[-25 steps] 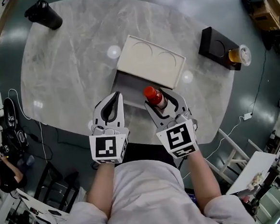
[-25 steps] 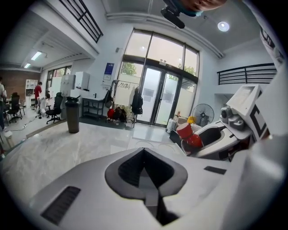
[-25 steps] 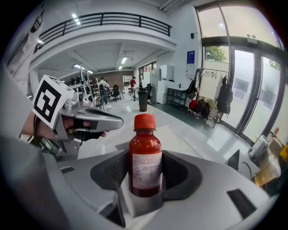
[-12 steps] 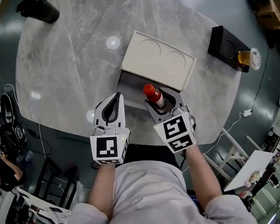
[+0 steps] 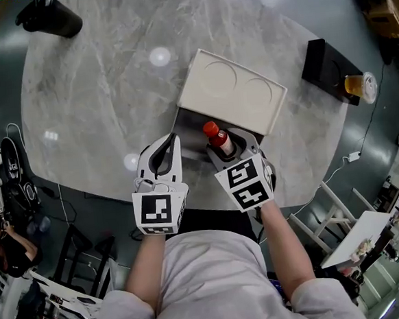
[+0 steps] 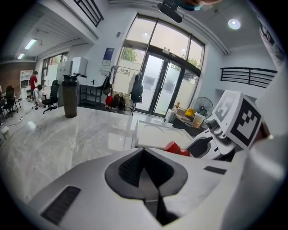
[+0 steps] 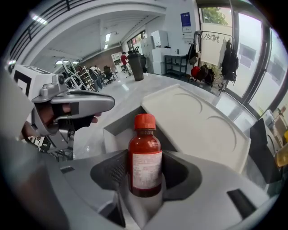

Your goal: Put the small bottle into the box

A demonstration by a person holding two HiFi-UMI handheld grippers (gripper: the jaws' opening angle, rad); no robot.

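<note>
A small brown bottle (image 7: 145,159) with a red cap and a white label stands upright between the jaws of my right gripper (image 7: 145,179), which is shut on it. In the head view the small bottle (image 5: 218,139) hangs over the near edge of the open grey box (image 5: 191,126), whose white lid (image 5: 233,97) leans back behind it. The box (image 7: 118,128) opens just beyond the bottle in the right gripper view. My left gripper (image 5: 163,151) is shut with nothing in it, just left of the box's near corner. The left gripper view shows its jaws (image 6: 145,168) pressed together.
The box sits on a grey marble table (image 5: 104,80). A dark tumbler (image 5: 47,17) stands at the far left edge. A black tray (image 5: 330,69) with a cup of orange drink (image 5: 360,86) lies at the far right. The table's near edge runs just under both grippers.
My right gripper has carried the bottle a little forward and left, over the box's near edge. The left gripper has hardly moved.
</note>
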